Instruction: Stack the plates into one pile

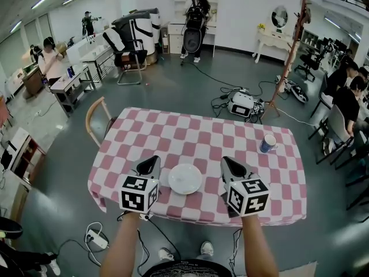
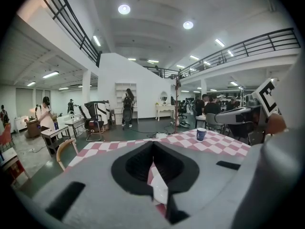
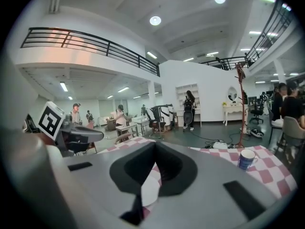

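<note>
A white plate lies near the front edge of the pink-and-white checked table; I cannot tell whether it is a single plate or a stack. My left gripper hovers just left of the plate, jaws shut and empty. My right gripper hovers just right of it, also shut and empty. In the left gripper view the shut left gripper leaves a slit that shows a bit of the plate. The right gripper view shows the same: the right gripper shut, with the plate below it.
A blue mug stands near the table's right edge, also seen as the mug and the mug. A wooden chair is at the far left corner. Cables and a power strip lie on the floor. People stand and sit around the room.
</note>
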